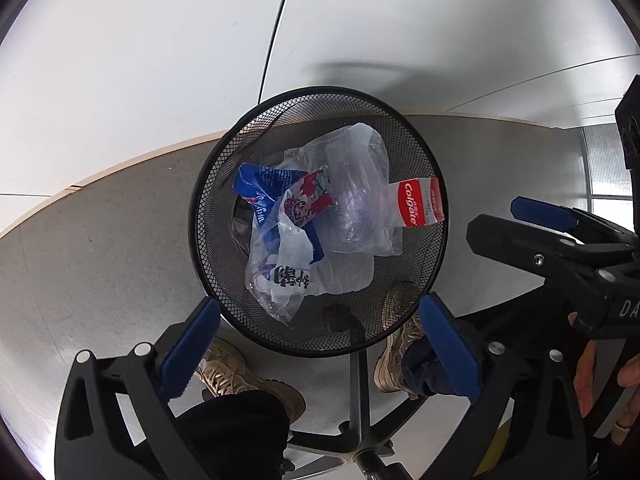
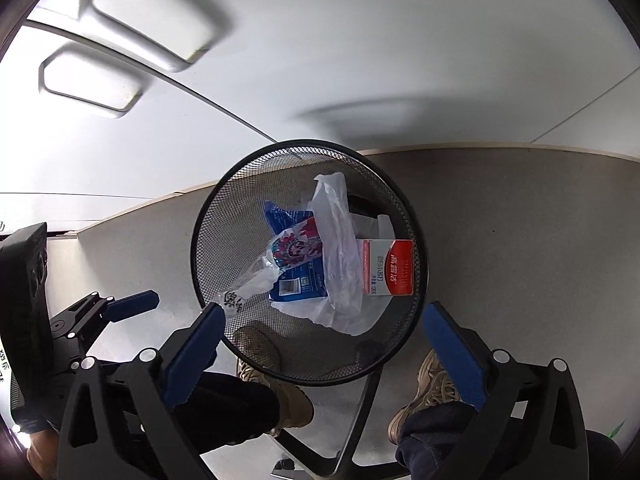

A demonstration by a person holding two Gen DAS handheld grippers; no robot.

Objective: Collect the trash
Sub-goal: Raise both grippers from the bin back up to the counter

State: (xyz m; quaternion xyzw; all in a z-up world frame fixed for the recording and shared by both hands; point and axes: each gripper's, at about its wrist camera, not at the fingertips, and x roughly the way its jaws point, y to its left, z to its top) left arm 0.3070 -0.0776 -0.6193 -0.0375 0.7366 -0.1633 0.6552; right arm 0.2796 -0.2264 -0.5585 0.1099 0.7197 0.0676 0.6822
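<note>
Left gripper (image 1: 320, 348) pointing steeply down, blue-padded fingers (image 1: 191, 350) spread wide, nothing between the pads. Right gripper (image 2: 320, 350) same pose, fingers (image 2: 193, 354) also fully apart and empty; seen too at the right edge of the left wrist view, with a hand (image 1: 600, 376) on its handle. Below the fingers: tan shoes (image 1: 248, 380) and dark trouser legs (image 2: 228, 412) on the grey floor (image 1: 100, 264), plus a dark metal chair base (image 1: 360, 432) with spokes.

Just past the fingertips, black wire-mesh wastebasket (image 1: 208, 264), round, upright on the floor, seen from above. Near fingertips overlap its near rim in both views; contact cannot be told.

Inside the wastebasket, all trash lying loose:
- white plastic bag with black characters (image 1: 292, 276), nearest side, edge reaching toward the rim
- blue snack wrapper (image 1: 260, 184), left-centre, crumpled
- red-and-white cartoon-print wrapper (image 1: 308, 200) on top of the blue one
- clear crumpled plastic bag (image 1: 356, 184), centre to far side
- red-and-white Colgate toothpaste box (image 1: 420, 202), tilted against the right wall of the basket

Beyond the basket, pale worktop edge strip (image 1: 120, 168), then white worktop (image 1: 140, 60) with a curved seam. Two white rounded-rectangle trays (image 2: 160, 12) at far left in the right wrist view, blurred.
</note>
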